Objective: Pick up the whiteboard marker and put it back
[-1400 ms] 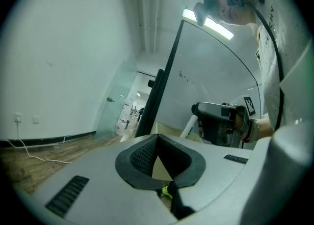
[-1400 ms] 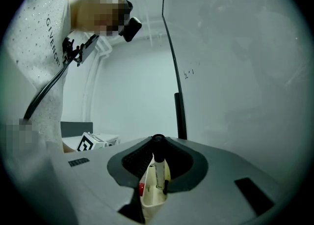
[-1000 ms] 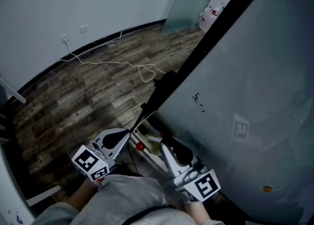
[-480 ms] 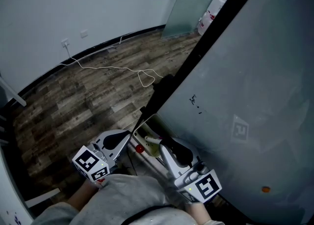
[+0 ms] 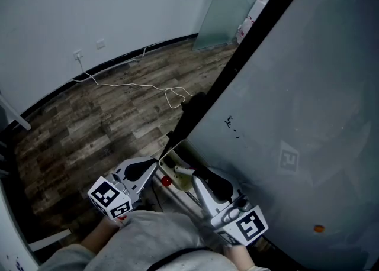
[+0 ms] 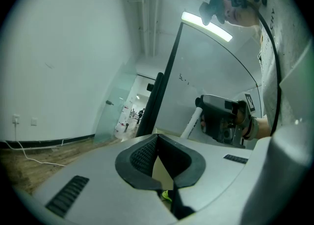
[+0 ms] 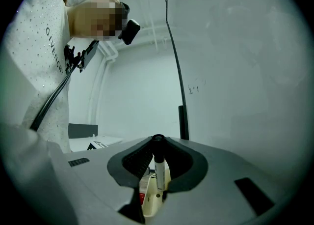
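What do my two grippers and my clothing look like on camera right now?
The left gripper and right gripper share one build: pale grey plastic shells with black ribbed pads that taper to a point. A white cube printed with black squares sits at the back of each. The person wears a light grey top, and a thin black cable runs down it.

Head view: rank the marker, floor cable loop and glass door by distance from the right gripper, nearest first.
1. Marker: clamped in the right gripper, low in frame.
2. Cable loop: on the floor ahead, mid-frame.
3. Glass door: far end of the room, top of frame.
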A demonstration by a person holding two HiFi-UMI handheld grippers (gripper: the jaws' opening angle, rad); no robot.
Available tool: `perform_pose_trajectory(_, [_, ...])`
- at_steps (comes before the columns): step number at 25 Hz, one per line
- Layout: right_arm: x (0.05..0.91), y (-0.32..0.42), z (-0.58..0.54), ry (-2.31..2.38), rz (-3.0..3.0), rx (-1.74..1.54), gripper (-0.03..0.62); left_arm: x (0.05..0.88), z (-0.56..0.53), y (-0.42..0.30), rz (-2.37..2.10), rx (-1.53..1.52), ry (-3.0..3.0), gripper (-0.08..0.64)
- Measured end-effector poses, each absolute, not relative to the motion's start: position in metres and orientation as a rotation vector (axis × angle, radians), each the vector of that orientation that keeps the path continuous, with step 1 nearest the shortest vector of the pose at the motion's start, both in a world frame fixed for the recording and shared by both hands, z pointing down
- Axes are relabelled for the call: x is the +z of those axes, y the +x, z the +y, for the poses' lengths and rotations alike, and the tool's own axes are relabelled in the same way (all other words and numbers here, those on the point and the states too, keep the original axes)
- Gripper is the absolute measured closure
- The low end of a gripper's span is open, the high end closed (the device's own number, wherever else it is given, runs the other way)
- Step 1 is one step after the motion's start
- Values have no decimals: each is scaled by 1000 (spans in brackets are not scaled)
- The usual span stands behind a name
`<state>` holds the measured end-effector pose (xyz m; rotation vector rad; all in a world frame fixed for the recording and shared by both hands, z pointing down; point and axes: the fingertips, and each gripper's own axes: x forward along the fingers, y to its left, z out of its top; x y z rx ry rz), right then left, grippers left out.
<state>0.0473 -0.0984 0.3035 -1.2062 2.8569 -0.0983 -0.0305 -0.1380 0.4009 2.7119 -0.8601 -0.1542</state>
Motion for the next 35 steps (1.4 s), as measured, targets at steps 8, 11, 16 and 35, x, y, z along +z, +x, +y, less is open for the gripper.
perform_pose_trajectory(8, [299, 48, -97, -1189, 2859, -80, 506, 398, -140, -28, -866, -162, 2717, 545])
perform_pose_trajectory(11, [293, 46, -97, -1169, 2843, -74, 506, 397, -141, -28, -866, -167, 2720, 545])
perform_pose_trajectory(16, [297, 50, -98, -1186, 2857, -65, 506, 397, -143, -28, -871, -178, 2717, 545])
perform_pose_trajectory(35, [274, 51, -98, -1144, 2799, -61, 506, 389, -151, -33, -881, -200, 2735, 545])
